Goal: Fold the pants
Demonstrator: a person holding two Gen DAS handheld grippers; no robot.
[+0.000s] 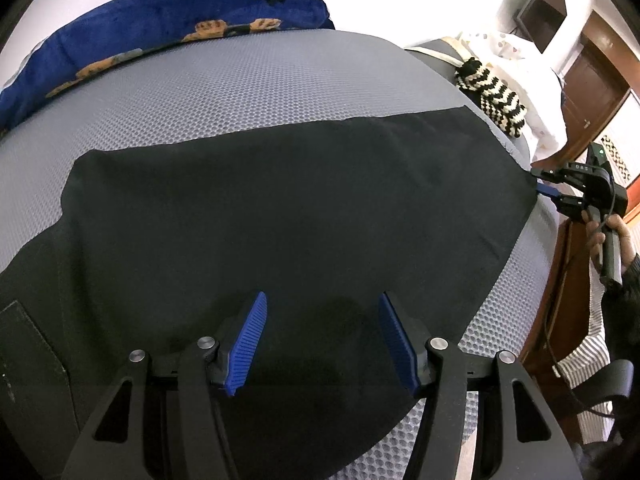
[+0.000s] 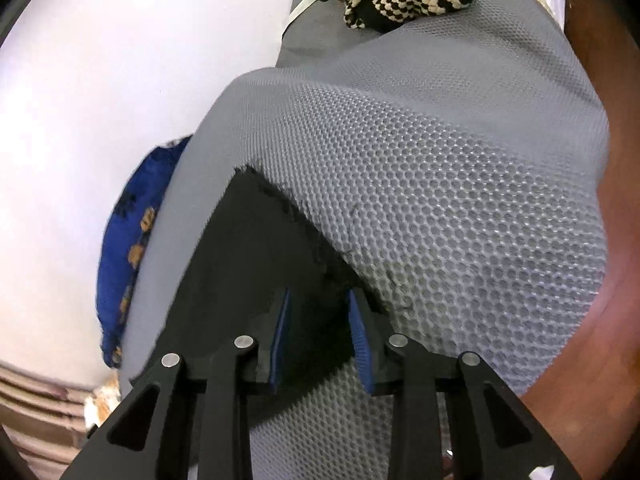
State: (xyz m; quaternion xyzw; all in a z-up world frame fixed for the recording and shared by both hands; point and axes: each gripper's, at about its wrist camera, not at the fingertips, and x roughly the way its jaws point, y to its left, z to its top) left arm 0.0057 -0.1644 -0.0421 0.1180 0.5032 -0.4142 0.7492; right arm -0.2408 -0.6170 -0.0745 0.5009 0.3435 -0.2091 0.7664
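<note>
I see a grey honeycomb-textured mat (image 1: 248,92) covering the work surface, w/ a white wall (image 2: 100,80) behind, very bright, washed out. Blue plush cushion (image 1: 120,36) w/ orange & black paw prints lies along the mat's far edge. At the right end, a black-and-cream zigzag knit item (image 1: 494,96) sits beside white dotted bedding (image 1: 532,80). Brown wooden door (image 1: 592,76) and wood furniture (image 2: 616,240) on that side; dark screen (image 1: 546,20) up on the wall. Tan striped fabric (image 2: 36,400) low in right wrist view.
</note>
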